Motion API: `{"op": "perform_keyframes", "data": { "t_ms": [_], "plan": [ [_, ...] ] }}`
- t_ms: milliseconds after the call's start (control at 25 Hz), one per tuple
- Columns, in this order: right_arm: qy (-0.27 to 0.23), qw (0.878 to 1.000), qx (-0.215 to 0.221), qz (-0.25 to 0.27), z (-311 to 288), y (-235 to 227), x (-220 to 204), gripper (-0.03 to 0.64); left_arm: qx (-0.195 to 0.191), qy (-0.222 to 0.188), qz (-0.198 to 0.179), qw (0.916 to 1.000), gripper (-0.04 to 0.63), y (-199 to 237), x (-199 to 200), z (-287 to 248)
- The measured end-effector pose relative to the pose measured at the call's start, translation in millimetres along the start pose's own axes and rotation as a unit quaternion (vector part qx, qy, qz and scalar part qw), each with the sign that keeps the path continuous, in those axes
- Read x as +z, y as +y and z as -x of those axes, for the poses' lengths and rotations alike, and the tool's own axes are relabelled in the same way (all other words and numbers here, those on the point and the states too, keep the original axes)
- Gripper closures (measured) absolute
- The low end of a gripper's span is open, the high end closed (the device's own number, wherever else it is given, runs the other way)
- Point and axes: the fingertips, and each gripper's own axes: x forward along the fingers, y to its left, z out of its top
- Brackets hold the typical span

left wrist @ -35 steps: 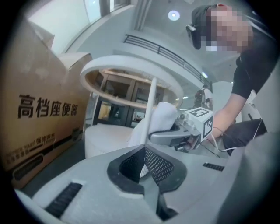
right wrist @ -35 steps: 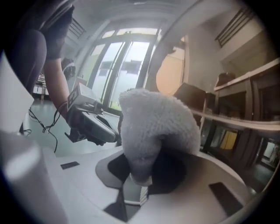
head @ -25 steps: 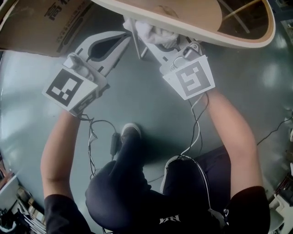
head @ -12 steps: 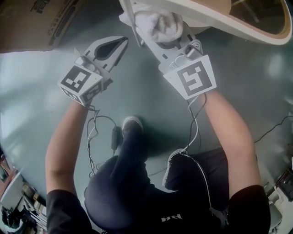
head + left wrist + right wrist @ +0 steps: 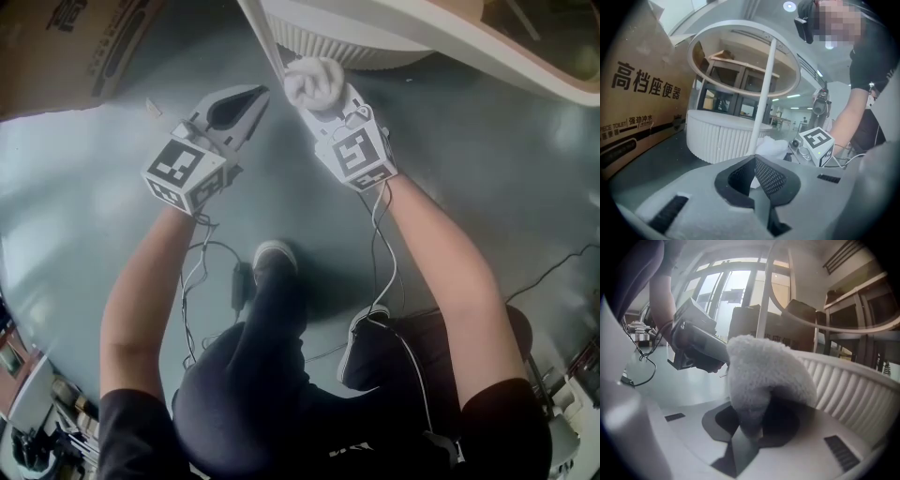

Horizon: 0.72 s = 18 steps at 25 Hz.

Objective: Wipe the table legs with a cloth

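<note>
Cloth on the desk leg, low down near the floor

The right hand-held gripper (image 5: 323,101) is clamped on a fluffy white cloth (image 5: 314,80), which bunches out of its jaws toward 12 o'clock and lies against the lower end of the thin white desk leg (image 5: 265,42). In the head view the leg slants away from the cloth toward 11 o'clock. The left hand-held gripper (image 5: 256,94) sits at 9 o'clock of the right one, just beside it. Its jaws are pressed together on nothing, and its tips point at the leg without touching it. At 12 o'clock of the cloth stands the desk's ribbed white round base (image 5: 328,45), under the oval desk top rim (image 5: 525,67). A printed cardboard box (image 5: 66,47) leans at 10 o'clock of the left gripper. The person crouches on the glossy grey-green floor (image 5: 84,197).
</note>
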Motion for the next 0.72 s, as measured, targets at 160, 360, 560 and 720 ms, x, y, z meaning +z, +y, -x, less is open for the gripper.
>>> {"op": "perform_keyframes", "data": {
  "t_ms": [160, 360, 560, 720],
  "plan": [
    [0.034, 0.999, 0.0, -0.024, -12, 8, -31, 0.545, 0.026, 0.014, 0.011, 0.9995, 0.591, 0, -32, -8],
    [0.063, 0.998, 0.02, -0.013, -14, 10, -49, 0.545, 0.024, 0.056, 0.032, 0.9976, 0.591, -6, -63, -8],
    [0.108, 0.992, 0.044, -0.049, 33, 20, -33, 0.545, 0.012, 0.087, 0.058, 0.9944, 0.591, -39, -39, 29],
    [0.131, 0.987, 0.072, -0.063, 74, 27, 12, 0.545, -0.002, 0.117, 0.074, 0.9903, 0.591, -61, 11, 52]
  ]
}}
